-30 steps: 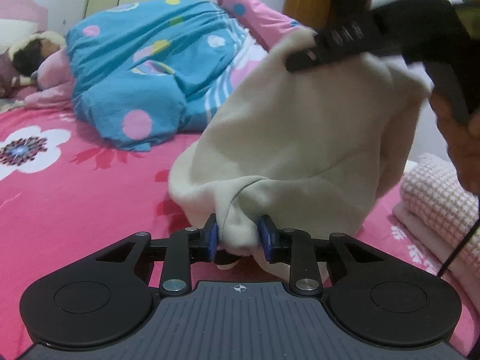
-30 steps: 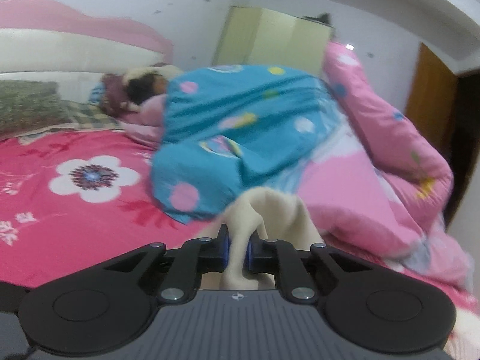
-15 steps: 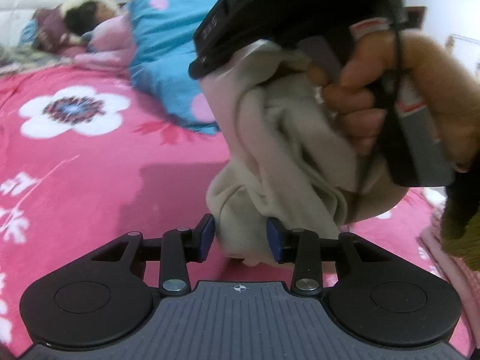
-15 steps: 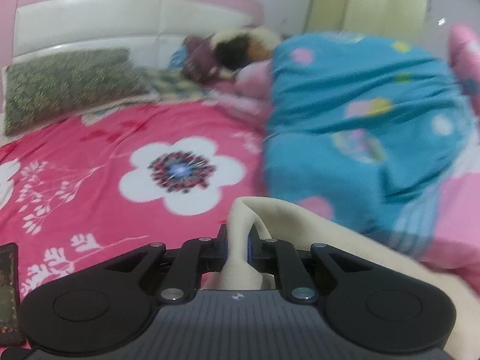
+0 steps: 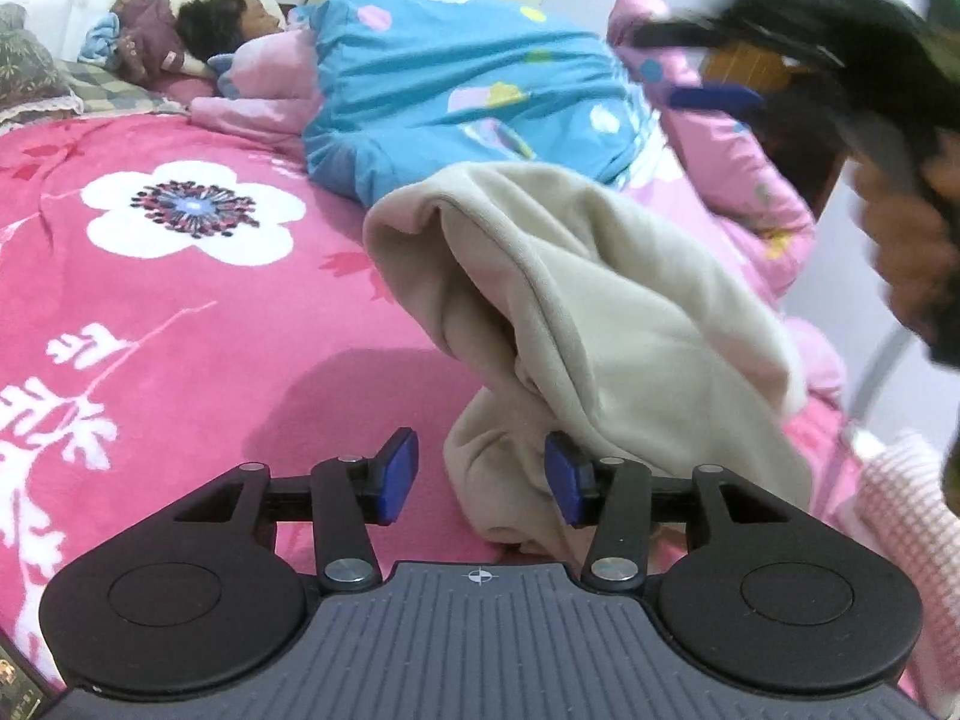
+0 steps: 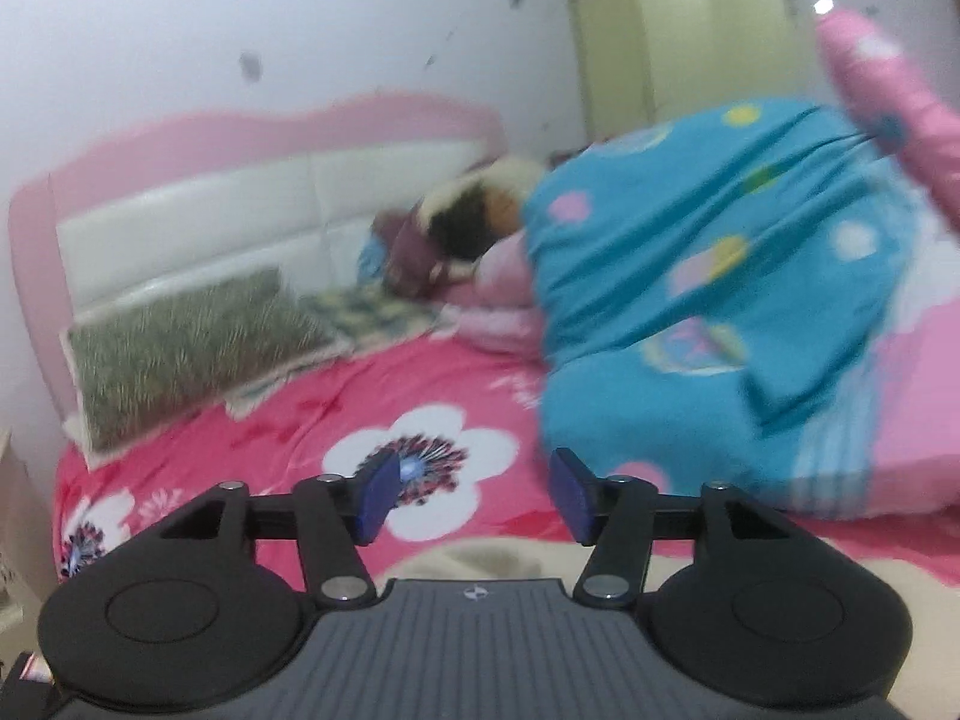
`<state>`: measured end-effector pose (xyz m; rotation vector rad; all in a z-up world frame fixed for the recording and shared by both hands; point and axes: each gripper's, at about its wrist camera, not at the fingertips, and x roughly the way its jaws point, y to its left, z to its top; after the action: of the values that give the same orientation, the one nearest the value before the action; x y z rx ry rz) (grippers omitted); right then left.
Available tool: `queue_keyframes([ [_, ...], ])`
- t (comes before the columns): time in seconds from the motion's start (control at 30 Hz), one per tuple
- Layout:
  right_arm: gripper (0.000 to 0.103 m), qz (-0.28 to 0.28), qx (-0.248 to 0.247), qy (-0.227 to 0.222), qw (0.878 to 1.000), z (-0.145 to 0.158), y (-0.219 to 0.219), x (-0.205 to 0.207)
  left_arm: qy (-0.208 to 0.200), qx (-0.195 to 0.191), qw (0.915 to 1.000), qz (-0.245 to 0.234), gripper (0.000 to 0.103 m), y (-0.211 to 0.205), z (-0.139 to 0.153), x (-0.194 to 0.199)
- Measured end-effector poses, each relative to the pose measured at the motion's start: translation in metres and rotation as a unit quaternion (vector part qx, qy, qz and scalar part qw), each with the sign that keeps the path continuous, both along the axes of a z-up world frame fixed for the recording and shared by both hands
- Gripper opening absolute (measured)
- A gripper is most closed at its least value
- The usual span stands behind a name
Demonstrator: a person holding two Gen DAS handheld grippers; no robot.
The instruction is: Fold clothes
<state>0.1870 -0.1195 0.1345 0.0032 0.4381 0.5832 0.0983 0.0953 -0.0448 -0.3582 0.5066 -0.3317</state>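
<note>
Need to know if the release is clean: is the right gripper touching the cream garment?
Apart. In the right wrist view the right gripper is open, only bedspread showing between its fingers; the cream garment lies below them.

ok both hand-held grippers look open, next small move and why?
Probably re-grip with the left hand-held gripper: its jaws are spread, with the cream garment lying bunched on the bed. The right hand-held gripper is open and empty above.
</note>
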Motion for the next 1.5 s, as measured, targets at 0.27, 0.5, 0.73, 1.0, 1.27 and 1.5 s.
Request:
queue_keyframes([
  [0.27,0.072,0.014,-0.126,-0.012,0.992,-0.053,-0.039,-0.103,-0.018,-0.033,0.9993,0.000,0.053,-0.001,0.002,0.001],
  [0.5,0.056,-0.017,-0.158,-0.008,0.987,-0.086,-0.031,-0.102,-0.033,-0.041,0.9986,0.000,0.052,-0.009,0.001,0.005],
  [0.73,0.005,-0.050,-0.174,-0.049,0.982,-0.077,-0.018,-0.091,-0.043,-0.041,0.9982,-0.008,0.053,-0.012,0.001,0.006],
  [1.0,0.004,-0.083,-0.173,-0.181,0.965,0.004,0.002,-0.070,-0.028,-0.039,0.9988,-0.004,0.053,-0.016,-0.004,0.008],
  [1.27,0.004,-0.045,-0.130,-0.290,0.947,0.066,0.062,-0.049,-0.023,-0.068,0.9974,0.000,0.052,-0.006,-0.002,0.011],
  [1.5,0.004,-0.002,-0.109,-0.266,0.958,0.068,0.124,0.006,-0.020,-0.072,0.9970,0.018,0.053,0.005,-0.004,0.012],
])
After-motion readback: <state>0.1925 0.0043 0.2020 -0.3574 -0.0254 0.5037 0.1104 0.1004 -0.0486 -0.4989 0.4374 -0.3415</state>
